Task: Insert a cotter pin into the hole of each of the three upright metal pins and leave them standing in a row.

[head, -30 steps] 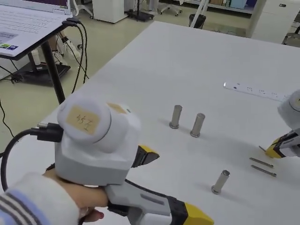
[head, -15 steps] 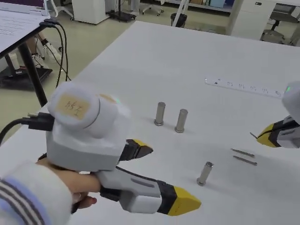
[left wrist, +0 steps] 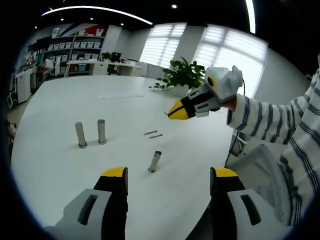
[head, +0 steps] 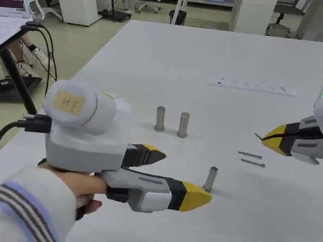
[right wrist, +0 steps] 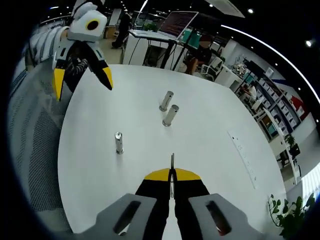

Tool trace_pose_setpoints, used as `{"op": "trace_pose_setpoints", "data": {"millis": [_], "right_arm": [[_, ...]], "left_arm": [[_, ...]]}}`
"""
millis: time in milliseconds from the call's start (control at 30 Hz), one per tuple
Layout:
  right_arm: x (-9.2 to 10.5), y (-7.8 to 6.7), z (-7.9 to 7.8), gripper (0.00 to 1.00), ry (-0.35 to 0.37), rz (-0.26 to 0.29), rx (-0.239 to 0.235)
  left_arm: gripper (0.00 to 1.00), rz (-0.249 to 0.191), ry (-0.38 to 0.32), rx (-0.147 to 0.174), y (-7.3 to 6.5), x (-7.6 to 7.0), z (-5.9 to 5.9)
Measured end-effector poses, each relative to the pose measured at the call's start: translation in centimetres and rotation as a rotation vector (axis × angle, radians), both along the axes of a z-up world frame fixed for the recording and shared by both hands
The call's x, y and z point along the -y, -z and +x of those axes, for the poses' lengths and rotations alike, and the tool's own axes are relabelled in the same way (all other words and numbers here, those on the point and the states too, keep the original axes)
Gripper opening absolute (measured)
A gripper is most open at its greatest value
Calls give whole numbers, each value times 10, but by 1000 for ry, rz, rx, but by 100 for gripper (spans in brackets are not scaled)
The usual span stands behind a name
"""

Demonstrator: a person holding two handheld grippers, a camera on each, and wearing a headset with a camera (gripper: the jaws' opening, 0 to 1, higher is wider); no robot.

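right gripper: jaws pinched shut on a cotter pin, its length pointing out along them | nearest metal pin: upright on the table, at this gripper's 10 o'clock | left gripper: jaws wide apart, empty, closer, just beside that pin | pin's hole: probably near the top, too small to see

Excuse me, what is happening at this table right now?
A person holds a two-jaw gripper in each hand over a white table. The right gripper has its jaws shut on a thin cotter pin, held above the table. The left gripper is open, its jaws close to the nearest metal pin, which stands upright. Two other metal pins stand side by side farther back. Two loose cotter pins lie on the table. No metal pin seems fitted yet.
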State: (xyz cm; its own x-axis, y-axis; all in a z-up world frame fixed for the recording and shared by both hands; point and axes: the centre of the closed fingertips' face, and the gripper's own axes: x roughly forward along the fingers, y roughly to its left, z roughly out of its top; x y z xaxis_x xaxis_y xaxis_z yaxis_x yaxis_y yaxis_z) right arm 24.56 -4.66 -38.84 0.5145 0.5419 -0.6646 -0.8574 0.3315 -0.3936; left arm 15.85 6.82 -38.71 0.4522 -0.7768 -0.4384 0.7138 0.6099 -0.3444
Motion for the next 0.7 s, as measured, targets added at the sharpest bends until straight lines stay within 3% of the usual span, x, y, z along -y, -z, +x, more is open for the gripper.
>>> {"op": "trace_pose_setpoints", "data": {"millis": [200, 367, 467, 700], "right_arm": [[-13, -19, -14, 0, -11, 56, 82], [-22, -26, -23, 0, -7, 83, 133], [-29, -30, -33, 0, 14, 127, 144], [-40, -28, -57, 0, 23, 144, 161]], "left_arm": [[58, -42, 9, 0, -7, 11, 5], [53, -66, 12, -13, -9, 18, 8], [50, -86, 12, -18, -12, 21, 9], [48, -101, 19, -14, -18, 22, 12]]}}
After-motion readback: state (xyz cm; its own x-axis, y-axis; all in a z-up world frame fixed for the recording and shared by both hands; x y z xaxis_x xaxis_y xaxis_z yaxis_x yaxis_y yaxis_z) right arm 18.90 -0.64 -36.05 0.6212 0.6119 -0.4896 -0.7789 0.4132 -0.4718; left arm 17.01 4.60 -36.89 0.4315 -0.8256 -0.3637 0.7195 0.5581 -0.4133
